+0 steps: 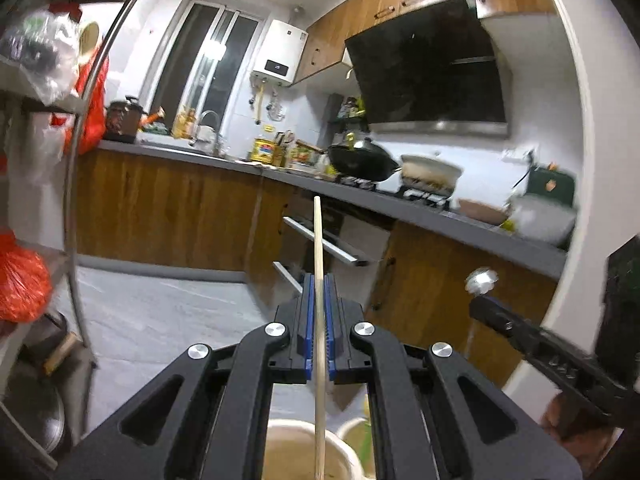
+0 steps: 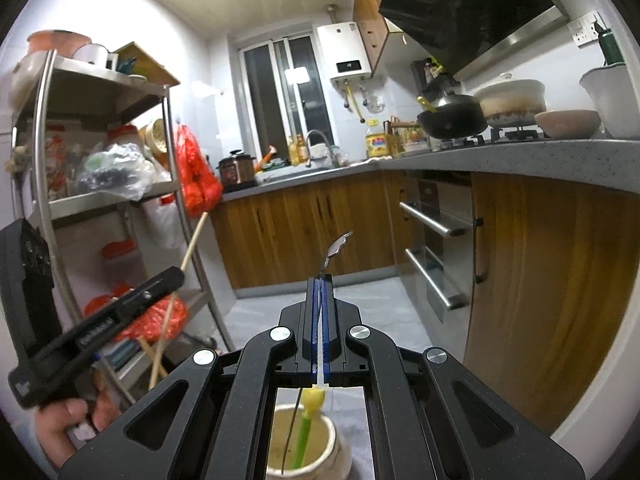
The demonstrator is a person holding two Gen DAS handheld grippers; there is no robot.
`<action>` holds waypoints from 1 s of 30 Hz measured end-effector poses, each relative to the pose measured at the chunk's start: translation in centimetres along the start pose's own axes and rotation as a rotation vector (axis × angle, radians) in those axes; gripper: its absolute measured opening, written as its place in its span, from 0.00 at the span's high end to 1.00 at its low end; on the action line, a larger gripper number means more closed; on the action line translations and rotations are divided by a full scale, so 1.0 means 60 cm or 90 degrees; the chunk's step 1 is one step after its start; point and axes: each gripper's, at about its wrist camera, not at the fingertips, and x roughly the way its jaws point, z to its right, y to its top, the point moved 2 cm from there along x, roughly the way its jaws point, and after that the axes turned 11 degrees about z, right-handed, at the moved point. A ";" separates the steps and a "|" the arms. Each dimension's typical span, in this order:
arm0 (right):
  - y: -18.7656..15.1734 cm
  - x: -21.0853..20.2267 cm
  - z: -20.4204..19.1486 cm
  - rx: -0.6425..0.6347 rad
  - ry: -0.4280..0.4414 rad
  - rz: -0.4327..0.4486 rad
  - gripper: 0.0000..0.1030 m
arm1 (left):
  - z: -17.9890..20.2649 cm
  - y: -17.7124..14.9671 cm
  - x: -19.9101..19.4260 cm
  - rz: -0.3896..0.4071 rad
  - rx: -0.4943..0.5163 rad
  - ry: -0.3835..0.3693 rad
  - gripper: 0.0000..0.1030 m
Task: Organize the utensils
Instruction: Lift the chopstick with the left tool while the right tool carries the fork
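Note:
My left gripper point(image 1: 319, 280) is shut on a wooden chopstick point(image 1: 318, 248) that runs upright between the blue pads, its lower end over a beige utensil cup point(image 1: 340, 444). My right gripper point(image 2: 320, 280) is shut on a metal spoon point(image 2: 336, 250) whose bowl sticks out past the fingertips; its handle end has a yellow and green piece point(image 2: 310, 408) hanging over a beige cup point(image 2: 332, 440). The left gripper with its chopstick point(image 2: 192, 244) shows in the right wrist view at left. The right gripper's spoon bowl point(image 1: 481, 281) shows in the left wrist view at right.
A grey counter point(image 2: 520, 156) with a black wok point(image 2: 452, 118), a white pot point(image 2: 512, 100) and bowls runs along the right. Wooden cabinets with steel handles point(image 2: 436, 222) stand below. A metal shelf rack point(image 2: 44, 184) with red bags stands left. Grey floor point(image 1: 160, 312) lies ahead.

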 end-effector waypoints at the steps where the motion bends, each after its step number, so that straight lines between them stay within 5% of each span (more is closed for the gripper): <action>1: -0.005 0.005 0.001 -0.003 -0.007 0.005 0.98 | 0.005 -0.006 0.006 -0.001 0.009 0.007 0.96; 7: -0.037 0.018 0.003 -0.015 -0.027 0.022 0.98 | 0.019 -0.035 0.017 0.005 0.058 0.041 0.96; 16: -0.070 0.026 -0.002 -0.021 -0.021 -0.015 0.98 | 0.031 -0.047 -0.011 0.007 0.088 0.021 0.96; 30: -0.116 0.023 0.001 -0.010 -0.005 -0.087 0.98 | 0.028 -0.104 -0.029 -0.083 0.103 0.014 0.96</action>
